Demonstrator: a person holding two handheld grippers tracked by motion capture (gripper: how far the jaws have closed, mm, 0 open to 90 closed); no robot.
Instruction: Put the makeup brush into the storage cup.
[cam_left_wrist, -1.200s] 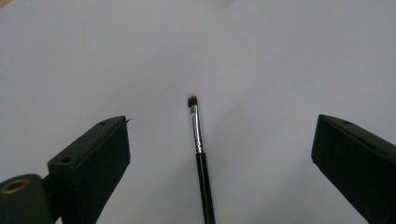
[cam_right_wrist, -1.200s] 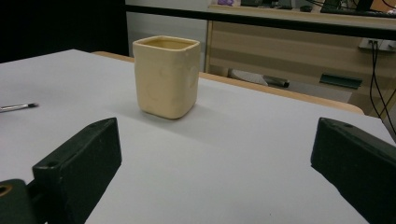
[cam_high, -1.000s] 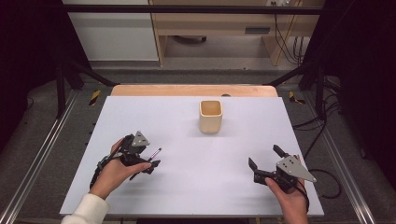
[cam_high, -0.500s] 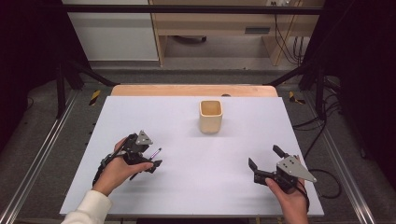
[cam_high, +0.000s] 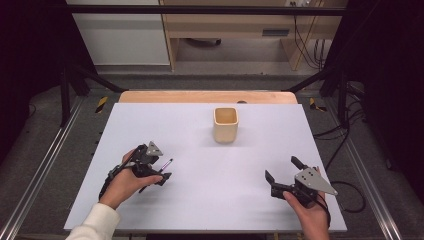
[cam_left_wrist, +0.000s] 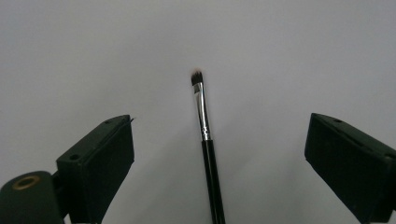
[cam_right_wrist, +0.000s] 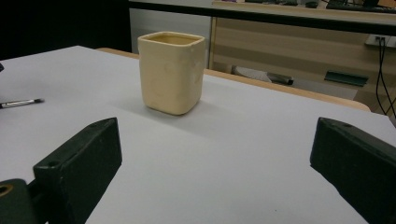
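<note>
A slim black makeup brush (cam_left_wrist: 205, 135) with a silver ferrule and a dark tip lies flat on the white table (cam_high: 210, 210). My left gripper (cam_left_wrist: 222, 125) is open, one jaw on each side of the brush, neither touching it. From above, the left gripper (cam_high: 159, 165) sits at the table's left front with the brush (cam_high: 166, 164) poking out toward the right. My right gripper (cam_high: 281, 168) is open and holds nothing at the right front. It faces a cream square cup (cam_right_wrist: 172, 70), which stands upright at the table's middle back (cam_high: 226, 125).
A wooden strip (cam_high: 205, 97) edges the table's far side, with a bench and cables beyond it. Metal rails (cam_high: 45, 165) run along both sides of the table. The brush tip (cam_right_wrist: 21, 102) shows at the left in the right gripper view.
My left hand has edged slightly forward over the brush, with more sleeve in view. The right gripper and the cup have not moved.
</note>
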